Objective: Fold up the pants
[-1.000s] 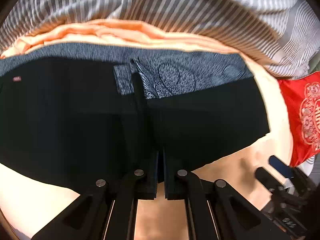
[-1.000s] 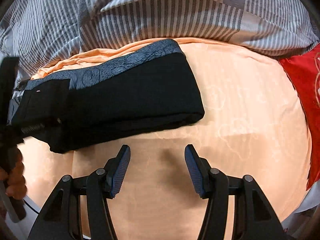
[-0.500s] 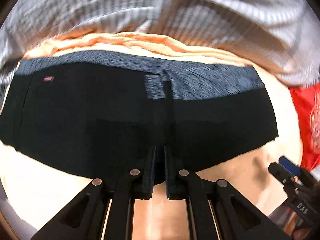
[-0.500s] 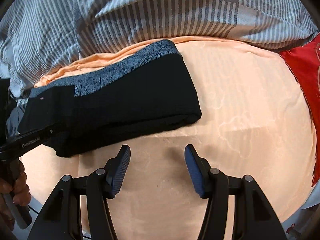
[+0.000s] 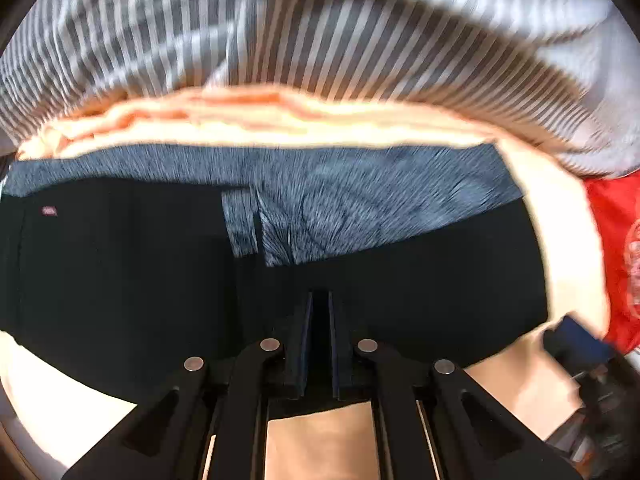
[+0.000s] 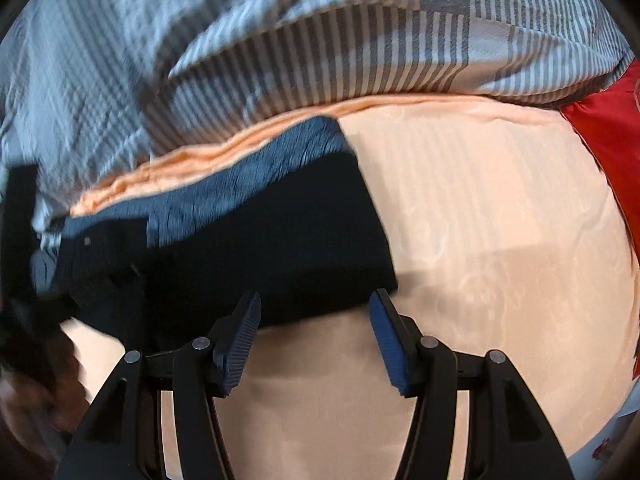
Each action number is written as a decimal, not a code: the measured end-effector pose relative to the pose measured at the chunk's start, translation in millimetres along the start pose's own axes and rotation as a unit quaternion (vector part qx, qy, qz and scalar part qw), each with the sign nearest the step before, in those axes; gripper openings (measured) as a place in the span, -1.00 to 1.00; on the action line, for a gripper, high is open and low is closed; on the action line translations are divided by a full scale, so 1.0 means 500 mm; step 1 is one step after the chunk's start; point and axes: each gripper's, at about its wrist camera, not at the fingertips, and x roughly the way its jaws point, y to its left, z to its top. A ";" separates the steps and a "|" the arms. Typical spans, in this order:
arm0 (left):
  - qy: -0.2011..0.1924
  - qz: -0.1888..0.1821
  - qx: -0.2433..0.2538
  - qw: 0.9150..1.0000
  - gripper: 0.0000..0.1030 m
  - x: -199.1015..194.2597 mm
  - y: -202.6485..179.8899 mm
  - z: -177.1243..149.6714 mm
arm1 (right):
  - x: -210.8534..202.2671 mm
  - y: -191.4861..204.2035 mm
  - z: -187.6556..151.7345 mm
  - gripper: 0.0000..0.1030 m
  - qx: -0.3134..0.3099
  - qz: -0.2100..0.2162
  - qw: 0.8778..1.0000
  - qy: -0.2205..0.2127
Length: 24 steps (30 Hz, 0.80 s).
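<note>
Peach bedsheet [image 6: 480,240] underfoot of everything, striped duvet [image 6: 360,48] bunched across the top of both views, red cushion [image 6: 600,152] at the right edge. Black pants [image 5: 120,280] lying folded into a long band across the middle of the left wrist view, blue-grey patterned lining [image 5: 360,200] exposed along the upper edge; seen from the right wrist view, running from left of centre down to the near edge just ahead of the fingers.

Left gripper [image 5: 319,344]: fingers together, black cloth looks pinched between them at the near edge of the band (dark on dark, so hard to be sure how much fabric is caught). Right gripper [image 6: 314,344]: fingers apart, nothing between them, poised just short of the pants' near right corner.

Risks, judged from here: only a thin pinch on the left, so could slip free if pulled. One-sided lift likely to drag the band askew and undo the stacked layers. Right fingers closing low could catch the bedsheet along with the pants. Motion blur in both views hints at speed, which would worsen any misalignment.
</note>
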 end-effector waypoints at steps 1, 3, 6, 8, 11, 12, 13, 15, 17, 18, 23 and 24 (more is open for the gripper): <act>0.007 0.003 -0.007 1.000 -0.85 0.013 0.005 -0.004 | 0.003 -0.001 0.010 0.18 0.001 0.002 1.000 0.000; 0.006 -0.003 -0.015 1.000 -0.86 0.024 0.012 -0.009 | 0.013 -0.001 0.021 0.18 0.000 0.005 1.000 0.003; 0.000 0.008 0.002 1.000 -0.86 0.025 0.006 -0.010 | 0.038 -0.002 0.029 0.18 -0.003 0.005 1.000 0.014; -0.001 0.015 0.011 1.000 -0.86 0.027 0.003 -0.011 | 0.054 -0.004 0.028 0.19 -0.006 0.001 1.000 0.021; -0.003 0.020 0.007 1.000 -0.86 0.030 0.001 -0.009 | 0.083 -0.007 0.025 0.24 -0.012 0.002 0.999 0.039; -0.002 0.022 0.006 1.000 -0.86 0.030 0.001 -0.007 | 0.086 -0.007 0.025 0.25 -0.014 0.003 0.999 0.040; -0.002 0.025 0.006 1.000 -0.86 0.029 0.001 -0.007 | 0.087 -0.007 0.024 0.28 -0.016 0.005 0.999 0.040; 0.001 0.029 0.004 1.000 -0.86 0.027 -0.004 -0.009 | 0.088 -0.002 0.022 0.34 -0.023 0.008 0.999 0.041; 0.005 0.031 -0.006 0.999 -0.86 0.025 -0.005 -0.007 | 0.089 0.003 0.021 0.36 -0.031 0.003 0.999 0.044; 0.005 0.031 -0.010 0.999 -0.86 0.023 -0.008 -0.005 | 0.089 0.004 0.022 0.36 -0.034 0.002 0.998 0.046; -0.004 0.046 -0.031 0.998 -0.85 -0.009 -0.004 -0.016 | 0.090 0.001 0.026 0.38 -0.037 0.010 0.998 0.050; -0.006 0.046 -0.036 0.998 -0.85 -0.018 -0.004 -0.019 | 0.091 0.001 0.025 0.38 -0.040 0.010 0.998 0.050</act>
